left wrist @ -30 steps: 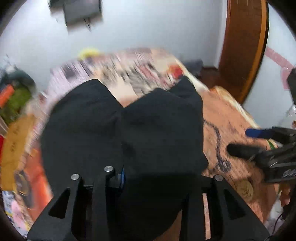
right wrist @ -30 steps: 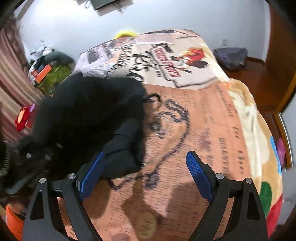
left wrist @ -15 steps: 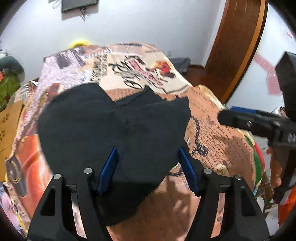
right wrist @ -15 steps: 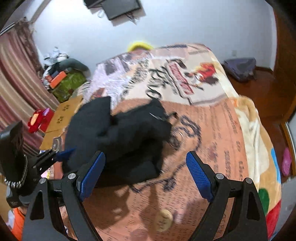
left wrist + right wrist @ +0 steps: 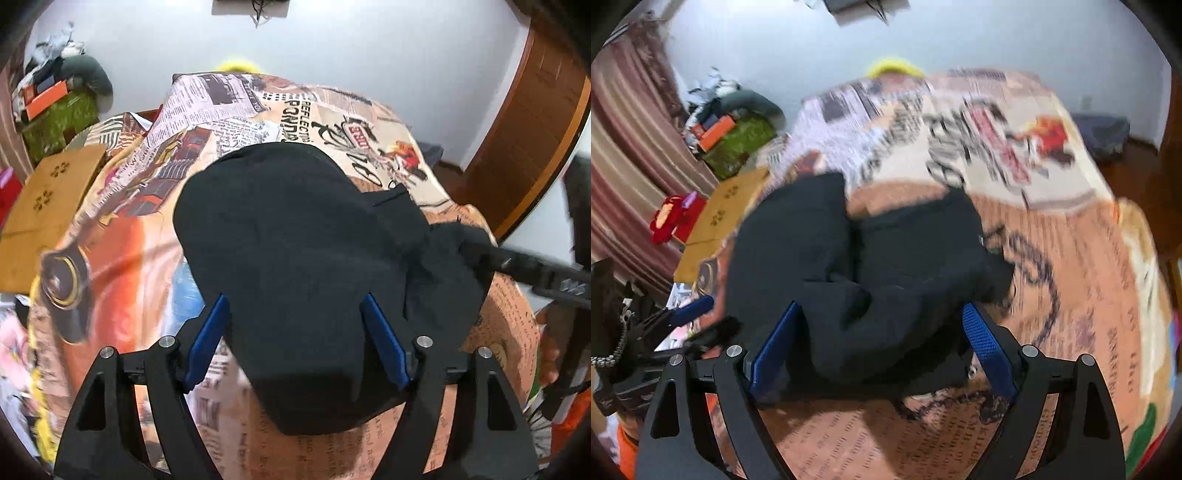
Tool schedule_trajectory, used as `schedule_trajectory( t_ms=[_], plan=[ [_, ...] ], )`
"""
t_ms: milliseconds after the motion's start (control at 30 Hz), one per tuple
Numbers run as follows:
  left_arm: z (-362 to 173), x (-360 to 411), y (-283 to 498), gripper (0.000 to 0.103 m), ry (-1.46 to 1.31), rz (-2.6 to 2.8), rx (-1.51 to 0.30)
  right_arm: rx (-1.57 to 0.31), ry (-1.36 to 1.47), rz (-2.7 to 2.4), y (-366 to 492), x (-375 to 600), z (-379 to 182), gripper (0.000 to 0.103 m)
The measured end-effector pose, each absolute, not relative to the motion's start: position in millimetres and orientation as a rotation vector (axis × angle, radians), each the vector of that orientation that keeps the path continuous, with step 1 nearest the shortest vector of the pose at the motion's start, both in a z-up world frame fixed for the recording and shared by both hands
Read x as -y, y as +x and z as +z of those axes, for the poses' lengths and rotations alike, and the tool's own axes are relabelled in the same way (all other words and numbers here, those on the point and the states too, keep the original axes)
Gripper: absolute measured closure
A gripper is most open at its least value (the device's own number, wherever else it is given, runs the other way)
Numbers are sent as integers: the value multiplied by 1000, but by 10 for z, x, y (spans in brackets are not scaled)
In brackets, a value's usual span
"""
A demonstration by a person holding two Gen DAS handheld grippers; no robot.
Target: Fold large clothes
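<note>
A black garment (image 5: pixel 295 258) lies bunched in a soft heap on a bed covered by a printed blanket (image 5: pixel 122 236) with newspaper text, cartoon figures and orange patches. Taking the garment as the landmark, the left gripper (image 5: pixel 295 339) hangs over its near edge, angled down at it; its jaws are opening, the blue pads (image 5: pixel 207 343) stand wide on either side of the cloth, and the fabric lies between them without either pad pressing on it. The right gripper (image 5: pixel 882 347) hovers over the garment's near edge on the other side, its jaws spread wide as well, with the dark fabric seen between the blue pads but not pinched. In the left wrist view, the right gripper's black fingers reach in from the right and lie just at the garment's right-hand fold. In the right wrist view, which is blurred, the left gripper shows at the garment's lower left, blue tip just beside the cloth. The garment has two lobes meeting in a crease down its middle. Beyond the garment, at the far end of the bed, a yellow object (image 5: pixel 894 68) sits against the white wall (image 5: pixel 369 55). To the garment's left, off the bed, stand a brown cardboard box (image 5: pixel 48 199) and a green box (image 5: pixel 738 147) heaped with clutter. To its right rises a wooden door (image 5: pixel 528 147).
</note>
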State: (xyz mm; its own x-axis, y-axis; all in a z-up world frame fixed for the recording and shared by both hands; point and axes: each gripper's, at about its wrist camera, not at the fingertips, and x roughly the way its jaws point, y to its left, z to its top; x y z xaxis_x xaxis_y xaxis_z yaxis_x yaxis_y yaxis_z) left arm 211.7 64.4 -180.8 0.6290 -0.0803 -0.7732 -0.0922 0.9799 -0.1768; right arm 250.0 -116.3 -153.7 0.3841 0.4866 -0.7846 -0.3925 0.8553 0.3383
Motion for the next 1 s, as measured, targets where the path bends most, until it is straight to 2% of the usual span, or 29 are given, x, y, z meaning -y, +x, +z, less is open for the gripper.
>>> schedule_trajectory(
  t_ms=[133,200,267,533,667,900,1000],
  plan=[
    [-1954,-576,2122,25,-232,4,-875,-1126,104,555,2533,1313,-1871,15],
    [-2016,-518,2138,19,-217,26,-872,-1147,82,561,2502,1327,-1979,15],
    [-2039,-451,2156,18,-180,45,-868,-1155,84,563,2469,1346,-2030,15],
    [-1901,-655,2152,18,-232,29,-903,-1115,95,583,2427,1435,-1682,13],
    [-1897,-866,2118,14,-291,45,-911,-1081,140,595,2442,1563,-1553,13],
    [-2239,-1285,2170,1,-576,-41,-993,-1186,240,603,2676,1623,-1814,13],
    [-2431,-1406,2230,0,-719,-93,-1019,-1252,308,627,2786,1621,-1999,13]
  ],
)
